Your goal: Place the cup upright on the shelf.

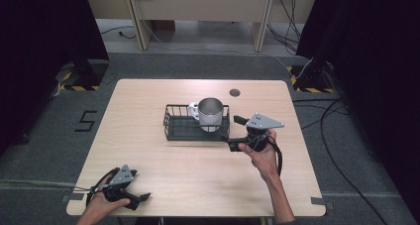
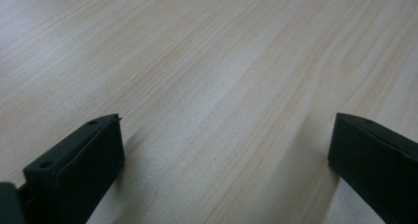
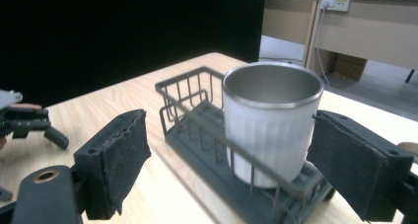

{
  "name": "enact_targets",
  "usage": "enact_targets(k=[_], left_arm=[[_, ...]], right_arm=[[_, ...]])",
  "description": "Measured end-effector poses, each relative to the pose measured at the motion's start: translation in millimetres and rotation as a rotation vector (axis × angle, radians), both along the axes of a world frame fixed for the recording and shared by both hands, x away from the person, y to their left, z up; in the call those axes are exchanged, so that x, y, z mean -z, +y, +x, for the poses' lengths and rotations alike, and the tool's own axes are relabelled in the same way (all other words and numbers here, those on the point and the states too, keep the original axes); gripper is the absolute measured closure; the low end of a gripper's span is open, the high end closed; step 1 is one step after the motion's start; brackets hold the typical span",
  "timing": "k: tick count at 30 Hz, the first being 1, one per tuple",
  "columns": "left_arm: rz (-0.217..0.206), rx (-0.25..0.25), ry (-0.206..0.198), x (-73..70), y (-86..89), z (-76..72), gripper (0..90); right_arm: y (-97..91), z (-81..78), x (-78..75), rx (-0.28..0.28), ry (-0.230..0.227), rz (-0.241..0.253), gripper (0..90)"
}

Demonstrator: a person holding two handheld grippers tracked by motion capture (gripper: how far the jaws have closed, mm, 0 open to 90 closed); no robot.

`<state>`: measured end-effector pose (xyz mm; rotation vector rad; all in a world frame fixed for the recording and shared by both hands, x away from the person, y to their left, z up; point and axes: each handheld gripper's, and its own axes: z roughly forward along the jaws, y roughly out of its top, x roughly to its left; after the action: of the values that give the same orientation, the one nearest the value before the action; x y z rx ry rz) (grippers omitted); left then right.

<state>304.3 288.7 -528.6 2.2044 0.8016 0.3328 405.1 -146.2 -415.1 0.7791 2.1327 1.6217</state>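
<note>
Sitting in the middle of the wooden table is a dark wire basket, and a shiny metal cup stands up straight in its right end. The cup has a white handle (it sticks out to the left). The right gripper is just beside the basket's right end, held by the person's right hand. Its jaws are spread wide and hold nothing; in the right gripper view the cup sits between them but farther off, inside the basket. The left gripper rests at the near left corner of the table, well apart from the basket. Its jaws are wide apart too, with bare wood between them.
</note>
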Motion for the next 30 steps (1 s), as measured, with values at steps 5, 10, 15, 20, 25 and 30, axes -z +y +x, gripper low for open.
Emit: enact_targets(k=[5,10,15,20,25,30], left_arm=[[0.001,-0.001,0.000,0.0,0.0,0.0,0.0],[0.002,-0.002,0.000,-0.1,0.1,0.0,0.0],[-0.002,-0.004,0.000,0.1,-0.2,-0.1,0.0],[0.001,-0.002,0.000,0.0,0.0,0.0,0.0],[-0.001,-0.004,0.000,0.1,-0.1,-0.1,0.0],[-0.001,-0.004,0.000,0.1,-0.1,-0.1,0.0]], right_arm=[[-3.8,-10.4,7.6,0.009,0.004,-0.008,15.1],[-6.5,-22.9,14.1,0.030,0.008,-0.017,15.3],[-7.0,-38.1,26.9,0.034,0.016,-0.022,15.5],[-5.9,-50.3,38.7,0.040,0.022,-0.035,15.6],[-5.2,-58.2,47.4,0.040,0.036,-0.053,15.7],[-6.6,-64.4,54.4,0.047,0.055,-0.057,15.7]])
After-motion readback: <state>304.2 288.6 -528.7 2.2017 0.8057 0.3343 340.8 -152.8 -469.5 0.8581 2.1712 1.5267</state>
